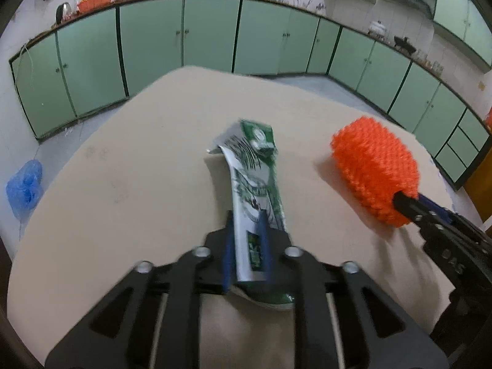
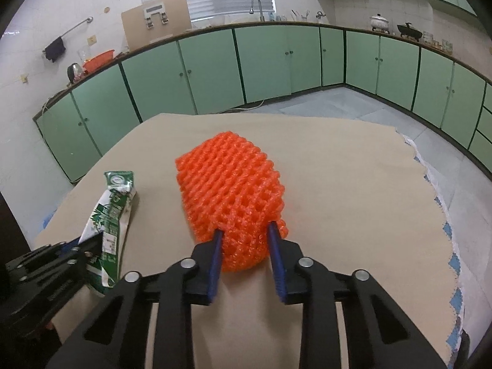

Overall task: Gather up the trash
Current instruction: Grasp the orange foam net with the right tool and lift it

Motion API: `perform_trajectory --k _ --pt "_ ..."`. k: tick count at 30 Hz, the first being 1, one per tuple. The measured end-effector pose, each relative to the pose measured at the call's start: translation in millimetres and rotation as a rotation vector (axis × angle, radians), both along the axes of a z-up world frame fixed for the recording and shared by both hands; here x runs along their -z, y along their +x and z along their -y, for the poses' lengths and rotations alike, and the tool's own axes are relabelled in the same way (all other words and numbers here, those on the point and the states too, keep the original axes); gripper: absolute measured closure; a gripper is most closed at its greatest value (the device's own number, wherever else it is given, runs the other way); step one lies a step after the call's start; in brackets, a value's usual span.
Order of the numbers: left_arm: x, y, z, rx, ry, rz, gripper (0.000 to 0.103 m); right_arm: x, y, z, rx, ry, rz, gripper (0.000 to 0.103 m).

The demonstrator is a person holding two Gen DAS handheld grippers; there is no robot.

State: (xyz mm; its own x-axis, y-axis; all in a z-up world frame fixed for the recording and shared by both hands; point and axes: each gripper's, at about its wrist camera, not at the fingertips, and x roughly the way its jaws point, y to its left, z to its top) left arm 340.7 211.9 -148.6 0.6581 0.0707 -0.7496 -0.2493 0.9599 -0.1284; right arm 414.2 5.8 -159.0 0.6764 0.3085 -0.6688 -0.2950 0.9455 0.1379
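Both hands are loaded already: left gripper (image 1: 246, 243) clamped on the flattened milk carton (image 1: 252, 178), its long axis pointing away, right gripper (image 2: 246, 240) pinching the orange foam net (image 2: 230, 196) just right of it, over the table (image 1: 123, 169).

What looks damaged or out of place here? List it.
The green-and-white milk carton is crushed flat and torn open at its far end, clamped in the left tool. The orange foam fruit net, squeezed in the right tool, looks intact.
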Motion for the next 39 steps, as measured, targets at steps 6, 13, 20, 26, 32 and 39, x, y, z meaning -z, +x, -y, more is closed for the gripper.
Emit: perform_trajectory --k 6,13,20,26,32,39 --pt "4.8 5.2 -0.5 0.008 -0.006 -0.01 0.081 -8.0 -9.5 7.6 0.011 0.022 0.014 0.081" --pt "-2.3 -5.1 0.2 0.006 -0.019 0.026 0.086 -22.7 -23.5 20.9 0.046 0.03 0.042 0.082" --pt "-33.7 -38.5 19.4 0.045 0.018 0.104 0.088 -47.2 -53.8 37.4 0.07 0.033 0.106 0.087" --pt "-54.3 -62.4 44.5 0.105 0.023 0.141 0.091 -68.5 -83.6 55.4 0.083 0.053 0.158 0.09" --pt "-61.1 -81.6 64.3 0.159 0.01 0.158 0.094 -82.6 -113.7 71.5 0.101 0.063 0.19 0.09" --pt "-73.6 -99.8 74.4 0.211 -0.001 0.183 0.098 -90.6 -139.0 86.8 0.126 0.066 0.208 0.09"
